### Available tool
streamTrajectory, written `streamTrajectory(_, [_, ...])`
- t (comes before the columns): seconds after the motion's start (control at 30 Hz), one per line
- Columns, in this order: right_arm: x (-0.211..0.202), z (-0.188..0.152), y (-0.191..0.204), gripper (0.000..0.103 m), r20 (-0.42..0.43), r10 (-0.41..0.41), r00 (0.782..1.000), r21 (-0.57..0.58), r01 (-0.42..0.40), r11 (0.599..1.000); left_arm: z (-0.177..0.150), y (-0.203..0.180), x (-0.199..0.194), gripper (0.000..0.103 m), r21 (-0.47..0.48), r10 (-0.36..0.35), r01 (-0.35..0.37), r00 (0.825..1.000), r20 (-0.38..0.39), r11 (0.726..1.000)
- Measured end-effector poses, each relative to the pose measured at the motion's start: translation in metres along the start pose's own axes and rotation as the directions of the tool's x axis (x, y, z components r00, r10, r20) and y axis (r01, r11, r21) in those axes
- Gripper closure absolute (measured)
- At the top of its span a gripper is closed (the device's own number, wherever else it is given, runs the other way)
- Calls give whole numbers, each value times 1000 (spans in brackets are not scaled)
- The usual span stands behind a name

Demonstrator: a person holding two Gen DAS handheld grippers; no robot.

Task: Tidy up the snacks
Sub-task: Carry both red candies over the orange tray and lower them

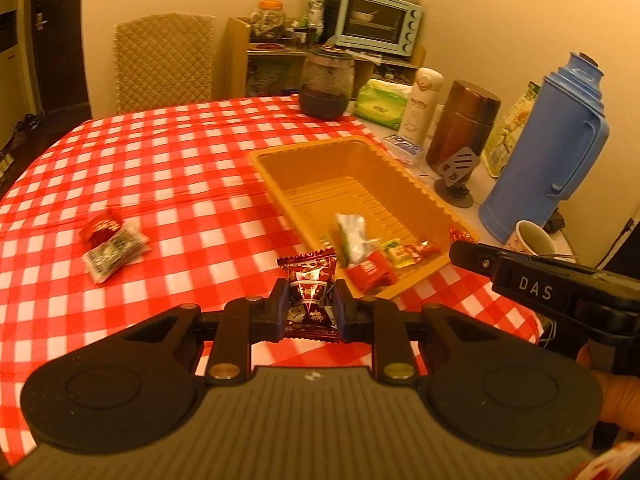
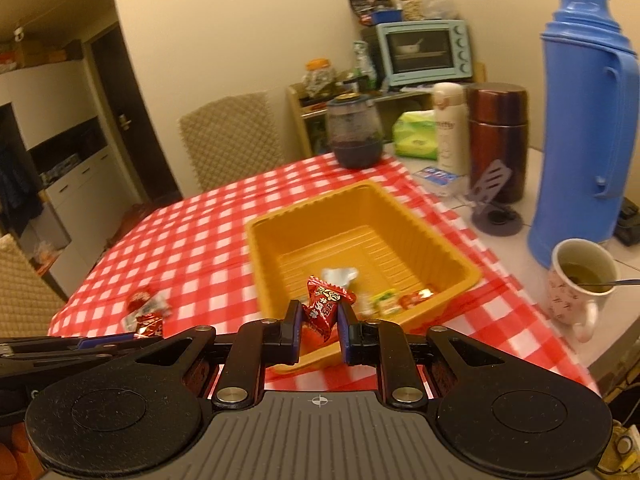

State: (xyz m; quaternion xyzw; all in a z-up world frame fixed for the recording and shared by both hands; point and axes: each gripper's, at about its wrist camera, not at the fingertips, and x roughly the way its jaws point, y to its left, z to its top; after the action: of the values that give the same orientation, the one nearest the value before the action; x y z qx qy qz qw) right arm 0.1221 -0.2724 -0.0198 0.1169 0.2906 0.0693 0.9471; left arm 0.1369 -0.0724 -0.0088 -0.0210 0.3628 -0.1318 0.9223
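Observation:
My left gripper [image 1: 310, 294] is shut on a dark red candy packet [image 1: 310, 280] and holds it above the checked cloth, just left of the orange tray's [image 1: 280, 172] near corner. My right gripper [image 2: 320, 316] is shut on a bright red candy [image 2: 324, 310] over the near rim of the tray [image 2: 360, 196]. The tray holds several snacks: a silver-green packet [image 1: 352, 236], a red pack [image 1: 370, 270], a yellow-green sweet [image 2: 386, 300] and a red sweet [image 2: 416, 296]. Two snacks lie on the cloth at the left: a red one [image 1: 100, 226] and a silver packet [image 1: 114, 254].
A blue thermos [image 2: 580, 120], a mug of tea with a spoon [image 2: 580, 284], a brown canister [image 2: 496, 136], a white bottle [image 2: 450, 128], a phone stand [image 2: 496, 200], a tissue pack [image 2: 416, 136] and a dark jar [image 2: 354, 132] stand along the right and far side. A chair [image 1: 164, 60] is behind.

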Motion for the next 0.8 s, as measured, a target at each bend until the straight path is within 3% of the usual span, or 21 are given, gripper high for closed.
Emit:
streamTrajectory(0.3, [9,19,-42,84,16,-59,998,28,58,998,23,-30,35,82,43,-37,37,999,-3,998])
streamTrajectory(0.8, [46,35,-63,84,0,-77,997,44,77,996,48,-43,97,82,57,-72,74,997,-29,996])
